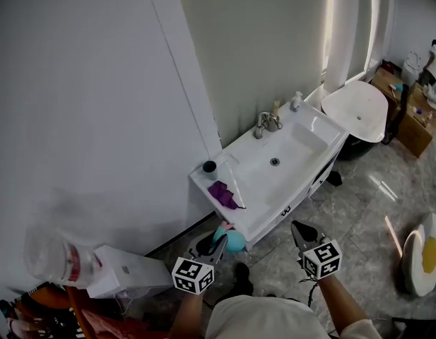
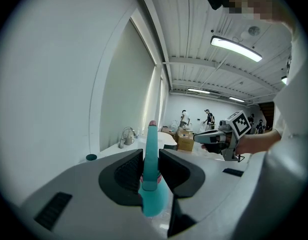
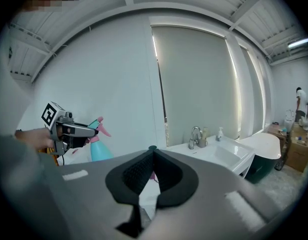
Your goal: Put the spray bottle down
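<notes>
My left gripper (image 1: 215,246) is shut on the neck of a turquoise spray bottle (image 1: 233,241) with a pink trigger, held in the air just in front of the white sink counter's (image 1: 302,162) near corner. In the left gripper view the bottle (image 2: 152,174) stands upright between the dark pads. The right gripper view shows the same bottle (image 3: 100,148) hanging from the left gripper (image 3: 90,129). My right gripper (image 1: 300,229) hovers to the right of it, in front of the counter, with its tips together (image 3: 153,152) and nothing between them.
On the counter lie a purple cloth (image 1: 223,193) and a dark cup (image 1: 209,166), with a faucet (image 1: 267,122) behind the basin. A white bathtub (image 1: 356,109) stands beyond. A white box (image 1: 126,272) sits low at the left, and people work by cardboard boxes (image 1: 415,122) at the far right.
</notes>
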The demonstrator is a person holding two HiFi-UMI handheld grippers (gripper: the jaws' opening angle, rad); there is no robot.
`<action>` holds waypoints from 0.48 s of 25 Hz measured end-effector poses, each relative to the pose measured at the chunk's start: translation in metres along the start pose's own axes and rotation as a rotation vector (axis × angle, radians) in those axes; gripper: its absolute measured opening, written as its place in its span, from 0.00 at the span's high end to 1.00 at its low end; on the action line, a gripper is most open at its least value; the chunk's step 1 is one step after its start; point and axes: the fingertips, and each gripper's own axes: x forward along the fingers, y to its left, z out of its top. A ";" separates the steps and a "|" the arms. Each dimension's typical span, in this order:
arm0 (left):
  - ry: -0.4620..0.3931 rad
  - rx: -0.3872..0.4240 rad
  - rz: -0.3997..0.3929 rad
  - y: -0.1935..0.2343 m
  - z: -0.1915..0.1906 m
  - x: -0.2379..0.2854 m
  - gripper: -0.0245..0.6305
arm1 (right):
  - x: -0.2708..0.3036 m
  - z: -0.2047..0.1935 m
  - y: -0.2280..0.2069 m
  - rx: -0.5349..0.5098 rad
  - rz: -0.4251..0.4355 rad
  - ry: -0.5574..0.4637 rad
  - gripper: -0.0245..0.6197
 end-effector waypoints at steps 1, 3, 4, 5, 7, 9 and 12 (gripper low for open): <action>0.002 0.000 -0.008 0.009 0.003 0.007 0.81 | 0.009 0.002 -0.002 0.003 -0.007 0.005 0.95; 0.005 -0.001 -0.023 0.028 0.010 0.021 0.81 | 0.026 0.005 -0.007 0.007 -0.021 0.015 0.95; 0.007 -0.003 -0.030 0.036 0.013 0.029 0.81 | 0.033 0.007 -0.010 0.008 -0.030 0.019 0.95; 0.008 -0.004 -0.038 0.044 0.016 0.036 0.81 | 0.040 0.009 -0.013 0.009 -0.040 0.021 0.95; 0.014 -0.003 -0.058 0.057 0.020 0.051 0.81 | 0.051 0.013 -0.019 0.011 -0.061 0.028 0.95; 0.023 0.007 -0.082 0.068 0.022 0.065 0.81 | 0.060 0.014 -0.024 0.014 -0.085 0.037 0.95; 0.044 0.041 -0.118 0.081 0.019 0.084 0.81 | 0.071 0.010 -0.029 0.017 -0.120 0.052 0.95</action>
